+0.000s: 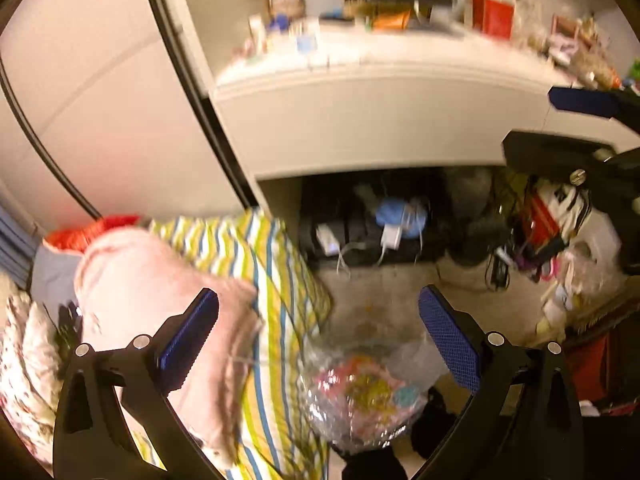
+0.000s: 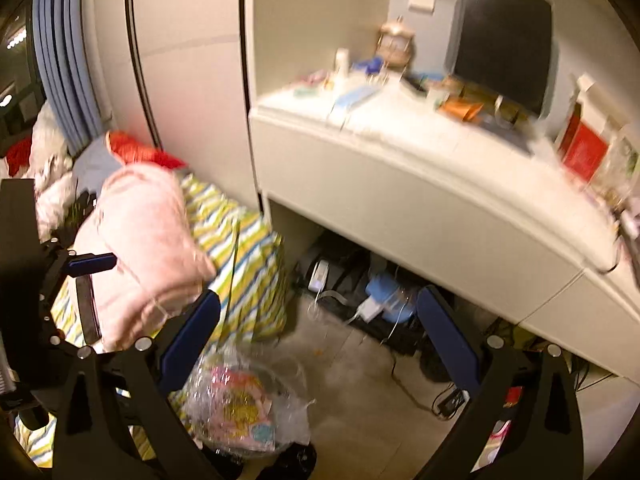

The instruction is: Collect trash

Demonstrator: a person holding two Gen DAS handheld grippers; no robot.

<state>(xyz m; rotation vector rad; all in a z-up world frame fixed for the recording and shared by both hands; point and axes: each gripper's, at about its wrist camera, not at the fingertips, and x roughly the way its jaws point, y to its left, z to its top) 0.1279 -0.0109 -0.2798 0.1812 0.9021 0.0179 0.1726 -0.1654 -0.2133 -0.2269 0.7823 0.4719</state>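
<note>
- While both tools hang above the floor, the left gripper (image 1: 318, 334) has its jaws spread wide with nothing between them; its blue pads frame the lower centre of the left wrist view.
- Equally wide and equally empty, the right gripper (image 2: 318, 336) sits at the bottom of its own view, and it also shows at the right edge of the left wrist view (image 1: 580, 120).
- Low in both frames, just beside the hanging edge of the striped bedsheet (image 1: 276, 300), stands the trash bag (image 1: 360, 396), a clear crinkled plastic liner lining what seems to be a dark bin, with colourful wrappers inside. Its mouth faces up, probably so that scraps can be dropped straight in.
- A pink blanket (image 2: 144, 248) lies bunched on the bed at the left of both frames, apart from the bag.
- Across the upper right runs the white desk (image 2: 420, 168), cluttered with small packets, a black monitor (image 2: 504, 36) and a red box (image 2: 580, 148); blur hides what most of the items are.
- Under the desk lie chargers and cables (image 1: 360, 240) on the floor.
- My guess is that nothing is picked yet: both tools are held open and forward, ready to choose a piece of rubbish, likely from the desk top or the floor.
</note>
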